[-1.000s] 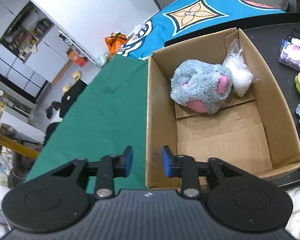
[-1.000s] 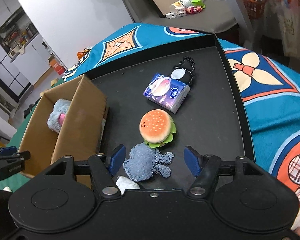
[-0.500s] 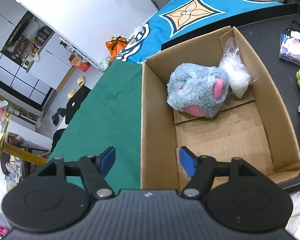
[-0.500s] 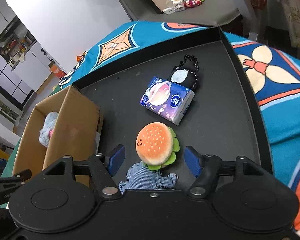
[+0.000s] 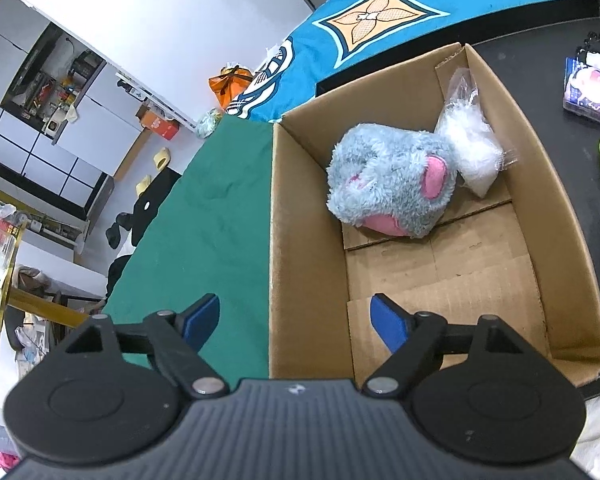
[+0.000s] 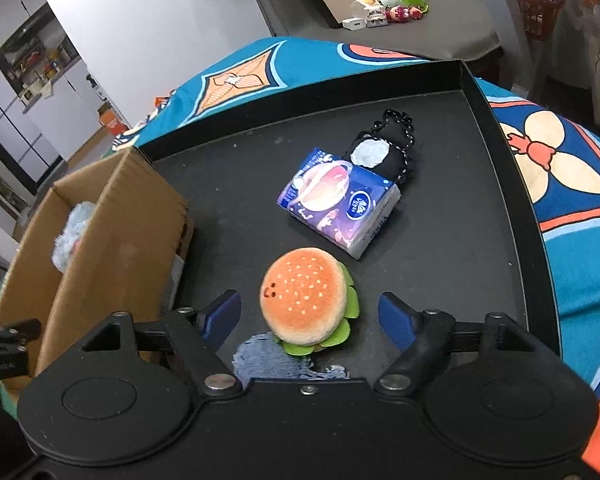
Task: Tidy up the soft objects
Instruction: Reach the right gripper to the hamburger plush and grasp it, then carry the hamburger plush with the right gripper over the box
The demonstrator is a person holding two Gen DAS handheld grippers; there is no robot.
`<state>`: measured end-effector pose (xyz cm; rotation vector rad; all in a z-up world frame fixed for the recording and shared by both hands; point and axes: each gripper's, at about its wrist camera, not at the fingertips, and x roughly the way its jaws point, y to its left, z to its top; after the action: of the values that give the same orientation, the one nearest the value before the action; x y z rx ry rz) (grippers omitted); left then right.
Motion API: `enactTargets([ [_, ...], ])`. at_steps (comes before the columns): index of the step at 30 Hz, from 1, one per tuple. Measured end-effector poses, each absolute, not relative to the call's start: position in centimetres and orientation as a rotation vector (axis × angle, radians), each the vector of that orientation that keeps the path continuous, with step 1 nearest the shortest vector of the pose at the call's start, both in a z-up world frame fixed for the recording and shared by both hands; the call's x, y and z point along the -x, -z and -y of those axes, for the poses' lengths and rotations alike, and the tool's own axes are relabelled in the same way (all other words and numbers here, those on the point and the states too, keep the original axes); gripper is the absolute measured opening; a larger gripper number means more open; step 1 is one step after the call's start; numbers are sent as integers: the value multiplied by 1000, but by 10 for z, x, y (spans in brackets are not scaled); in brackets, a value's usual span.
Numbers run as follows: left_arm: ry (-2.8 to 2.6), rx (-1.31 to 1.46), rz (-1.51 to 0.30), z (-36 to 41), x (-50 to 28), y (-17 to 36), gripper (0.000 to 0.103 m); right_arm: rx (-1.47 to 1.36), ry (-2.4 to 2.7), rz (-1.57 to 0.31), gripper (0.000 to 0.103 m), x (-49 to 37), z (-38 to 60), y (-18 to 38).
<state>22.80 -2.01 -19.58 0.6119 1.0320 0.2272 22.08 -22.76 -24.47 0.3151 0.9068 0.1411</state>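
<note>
An open cardboard box (image 5: 540, 168) holds a grey-and-pink plush toy (image 5: 388, 188) and a clear bag of white stuffing (image 5: 472, 156) at its far end. My left gripper (image 5: 295, 308) hovers over the box's near left wall. Its jaws are opening, one finger on each side of the wall, with no pad pressing on it. On the black tray (image 6: 500, 184) lies a burger plush (image 6: 306, 300). My right gripper (image 6: 309, 306) stands open around the burger, pads clear of it. A blue denim soft toy (image 6: 268, 360) lies just behind the burger, partly hidden by the gripper body.
A tissue pack (image 6: 340, 204) and a black pouch with a bead chain (image 6: 380, 148) lie farther out on the tray. The box (image 6: 112, 240) stands at the tray's left, on a green cloth (image 5: 204, 220). Beyond are a blue patterned cloth and a cluttered room.
My left jaws have spread wide over the box wall. My right gripper has moved forward and down, from over the denim toy to around the burger plush.
</note>
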Motion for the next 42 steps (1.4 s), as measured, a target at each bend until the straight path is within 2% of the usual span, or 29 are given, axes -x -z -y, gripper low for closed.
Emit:
enactTargets([
  [1,-227,-615,-1033,20,-228,196,82,-309,-137,-917,57,-222,228,247],
  [2,-229,-616,-1034,21,-228,197,82,-296,-124,-926,44,-222,228,248],
  [3,-230,-618,-1034,21,-228,197,82,-277,-110,-924,39,-221,229,247],
  [5,-232,-617,-1034,21,-228,196,82,-274,-106,-927,37,-220,231,246],
  [42,-123,-388,-1029,-24,-220,164,81,-226,-158,-832,38,-201,205,176],
])
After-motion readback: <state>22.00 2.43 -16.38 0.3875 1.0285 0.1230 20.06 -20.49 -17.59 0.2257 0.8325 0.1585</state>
